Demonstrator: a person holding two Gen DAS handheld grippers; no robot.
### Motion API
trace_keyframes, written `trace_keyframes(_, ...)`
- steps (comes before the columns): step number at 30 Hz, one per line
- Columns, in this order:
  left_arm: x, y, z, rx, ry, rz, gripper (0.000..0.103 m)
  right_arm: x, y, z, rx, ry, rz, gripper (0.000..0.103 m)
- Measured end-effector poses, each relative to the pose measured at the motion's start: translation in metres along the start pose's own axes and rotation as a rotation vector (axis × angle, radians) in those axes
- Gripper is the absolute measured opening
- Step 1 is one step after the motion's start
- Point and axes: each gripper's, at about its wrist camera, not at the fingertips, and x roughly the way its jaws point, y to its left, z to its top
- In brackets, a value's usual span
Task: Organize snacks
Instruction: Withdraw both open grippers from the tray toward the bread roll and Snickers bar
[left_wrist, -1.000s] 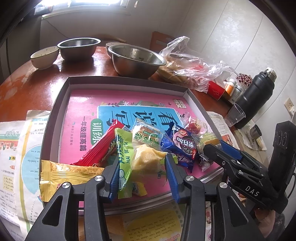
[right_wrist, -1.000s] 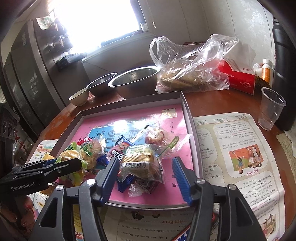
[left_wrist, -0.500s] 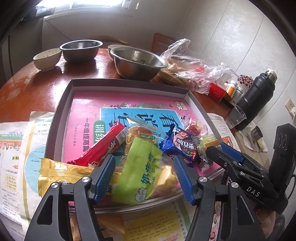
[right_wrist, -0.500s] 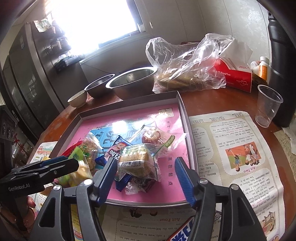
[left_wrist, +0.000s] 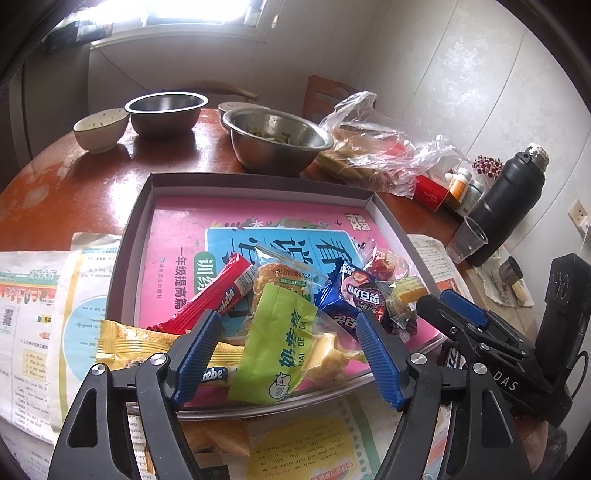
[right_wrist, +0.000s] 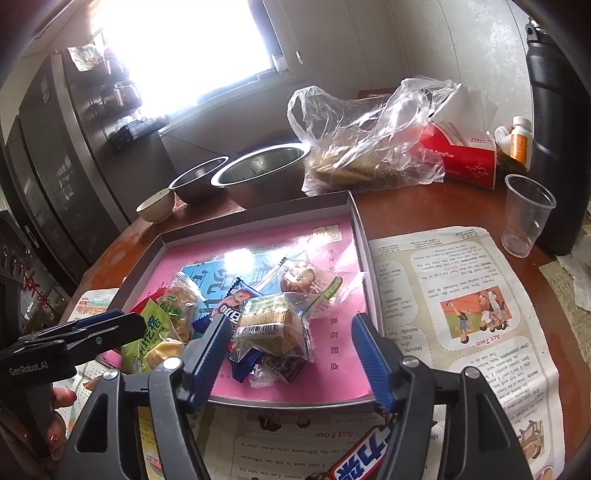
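Glossy plastic snack wrappers (left_wrist: 284, 332), shiny steel bowl (left_wrist: 277, 142), seemingly varnished wooden bench (left_wrist: 66, 192) beyond the tongs (left_wrist: 288, 354).

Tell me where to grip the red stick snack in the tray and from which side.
Grip the red stick snack across its narrow width at the bare upper half, coming from above with the left hand-held gripper. It lies flat and diagonal; its lower end sits under the yellow wrapper, and the green pack crowds its right side.
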Motion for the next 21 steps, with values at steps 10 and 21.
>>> trace_keyframes(10,-0.029,0.003,0.003,-0.002,-0.049,0.015,0.079,-0.015,-0.006,0.0,0.014,-0.027,0.0,0.069)
trace_keyframes(21,-0.061,0.032,-0.012,-0.045,-0.07,0.084,0.081,-0.031,-0.008,-0.007,0.022,-0.045,0.013,0.073)
